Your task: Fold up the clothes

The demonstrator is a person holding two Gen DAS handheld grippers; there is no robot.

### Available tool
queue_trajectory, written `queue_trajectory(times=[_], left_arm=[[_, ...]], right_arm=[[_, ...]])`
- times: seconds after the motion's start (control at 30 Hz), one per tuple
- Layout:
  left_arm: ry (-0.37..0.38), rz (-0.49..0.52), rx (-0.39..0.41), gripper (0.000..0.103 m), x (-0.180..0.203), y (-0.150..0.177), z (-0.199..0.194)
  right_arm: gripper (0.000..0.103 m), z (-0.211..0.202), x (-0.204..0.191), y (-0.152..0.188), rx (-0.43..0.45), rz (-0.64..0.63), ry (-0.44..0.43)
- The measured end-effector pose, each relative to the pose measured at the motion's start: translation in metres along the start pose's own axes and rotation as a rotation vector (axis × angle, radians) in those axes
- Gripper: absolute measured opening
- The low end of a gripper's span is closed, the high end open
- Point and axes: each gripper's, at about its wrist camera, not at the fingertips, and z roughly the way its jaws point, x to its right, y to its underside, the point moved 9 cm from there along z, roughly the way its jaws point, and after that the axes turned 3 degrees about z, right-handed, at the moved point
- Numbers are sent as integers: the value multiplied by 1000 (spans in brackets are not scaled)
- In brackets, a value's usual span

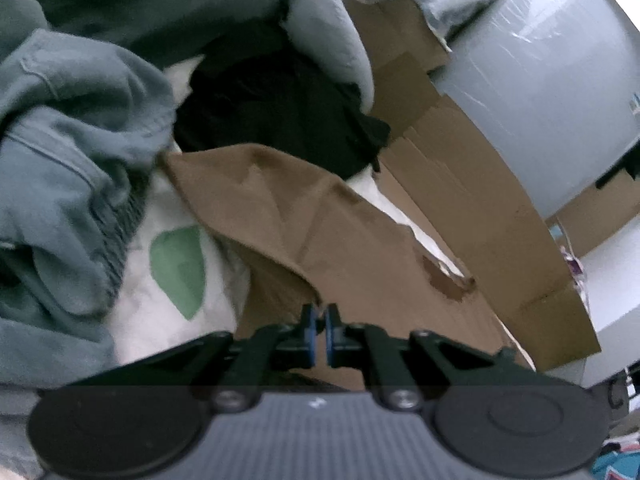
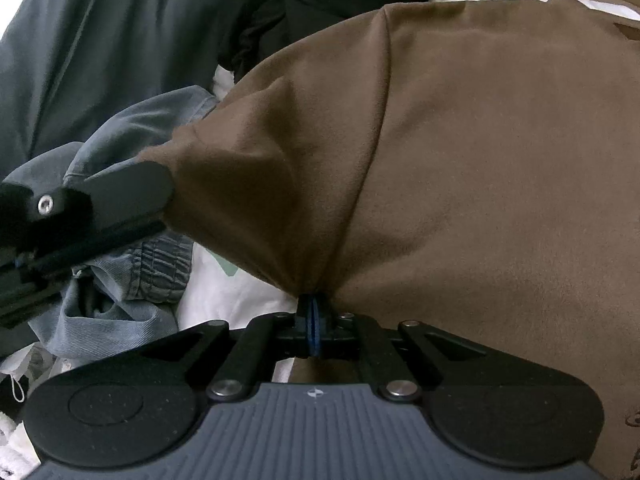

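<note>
Both grippers pinch the brown garment (image 2: 460, 168), lifted above the laundry pile: right gripper (image 2: 314, 320) jaws clenched on a gathered edge, left gripper (image 1: 319, 334) jaws nearly closed on cloth (grip partly hidden). Next, probably spreading it flat for folding.

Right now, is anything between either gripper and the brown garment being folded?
Nothing visible is. The right gripper is already shut on a pinched fold of the brown garment, with cloth fanning out from its jaws. The left gripper sits at the garment's near edge, jaws almost closed with a thin gap; whether cloth is caught there is unclear.
</note>
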Motion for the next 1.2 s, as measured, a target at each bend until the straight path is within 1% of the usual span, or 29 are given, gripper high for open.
queue_trajectory(times=[0.03, 0.07, 0.1, 0.13, 0.17, 0.2, 0.27, 0.37, 0.43, 0.47, 0.53, 0.63, 0.8, 0.87, 0.97, 1.0, 1.13, 1.2], left_arm=[[3, 6, -7, 4, 2, 2, 2], [5, 11, -13, 4, 3, 5, 3], [8, 17, -20, 4, 5, 7, 5], [11, 23, -27, 4, 6, 9, 6], [14, 28, -33, 4, 8, 11, 8], [16, 34, -40, 4, 9, 14, 9], [22, 45, -53, 4, 12, 18, 12], [30, 62, -73, 5, 17, 25, 16], [30, 78, -101, 5, 18, 32, 23], [20, 89, -123, 5, 18, 36, 27], [-2, 115, -161, 11, 15, 45, 33], [-40, 143, -165, 12, 10, 50, 29], [-108, 195, -153, 13, -3, 50, 20], [-125, 191, -147, 13, -10, 49, 22], [-151, 186, -136, 13, -20, 47, 26], [-159, 184, -133, 13, -23, 47, 27], [-175, 194, -130, 14, -29, 47, 38], [-177, 193, -126, 15, -31, 46, 43]], right_arm=[[6, -2, 1, 0, -5, 4, -11], [8, -4, 1, 0, -10, 5, -25], [20, -8, 1, 2, -17, -8, -52], [26, -13, 2, 4, -24, -21, -79], [35, -18, 3, 6, -30, -34, -102], [41, -25, 6, 9, -29, -49, -99], [45, -41, 14, 15, -28, -72, -83], [45, -66, 35, 25, -22, -73, -32], [45, -82, 52, 28, -1, -40, 10], [45, -89, 60, 28, 9, -22, 28], [45, -100, 70, 27, 25, 22, 42], [45, -109, 74, 21, 49, 27, 67], [46, -103, 52, 5, 64, -51, 67], [47, -98, 41, -1, 66, -90, 62], [47, -85, 30, -7, 50, -113, 42], [47, -82, 26, -8, 50, -133, 48], [47, -73, 10, -15, 54, -223, 60], [49, -66, 4, -19, 49, -247, 66]])
